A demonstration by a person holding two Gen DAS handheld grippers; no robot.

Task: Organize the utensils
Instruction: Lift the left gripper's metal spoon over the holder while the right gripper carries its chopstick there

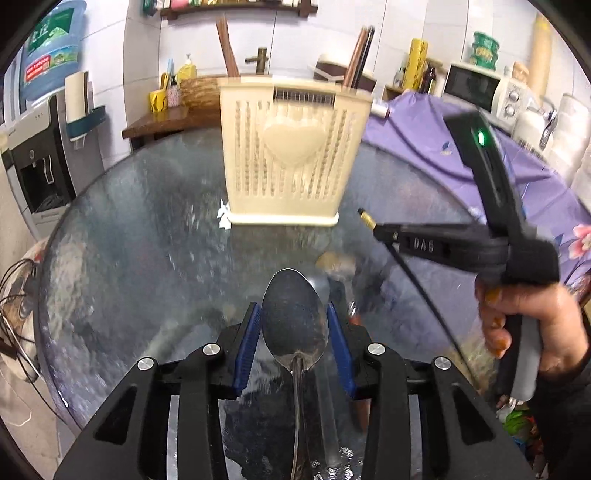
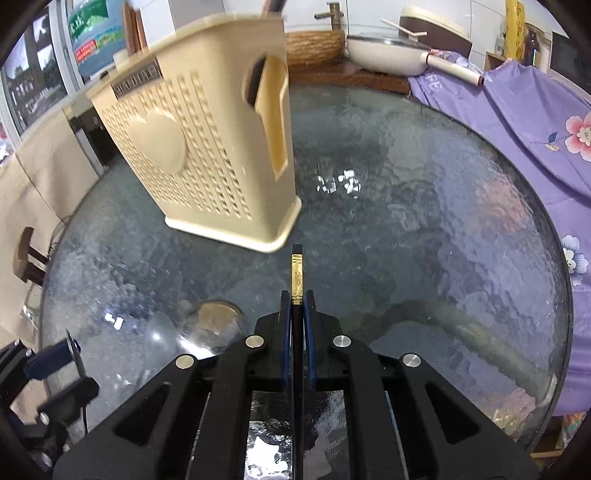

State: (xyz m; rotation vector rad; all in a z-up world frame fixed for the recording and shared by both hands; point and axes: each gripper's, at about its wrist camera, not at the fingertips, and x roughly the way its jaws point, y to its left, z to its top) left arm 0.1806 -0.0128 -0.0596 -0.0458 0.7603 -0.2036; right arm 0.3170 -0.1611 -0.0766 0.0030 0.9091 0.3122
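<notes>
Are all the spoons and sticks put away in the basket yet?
Not yet. The cream basket stands on the glass table, with some sticks already poking out of its top. The left gripper has a metal spoon between its fingers, and the right gripper is shut on a black chopstick with a gold tip. Both are in front of the basket, so they likely go in next.

A home kitchen or dining corner. A round glass surface (image 1: 129, 229) carries a cream utensil holder (image 1: 291, 155). Past its far edge stand a white microwave (image 1: 480, 88), a water dispenser (image 1: 40, 155) topped by a blue bottle (image 1: 48, 51), a cream pan (image 2: 388, 55), and a wall shelf (image 1: 236, 7). A purple floral cloth (image 2: 535, 122) lies beside the right edge.
</notes>
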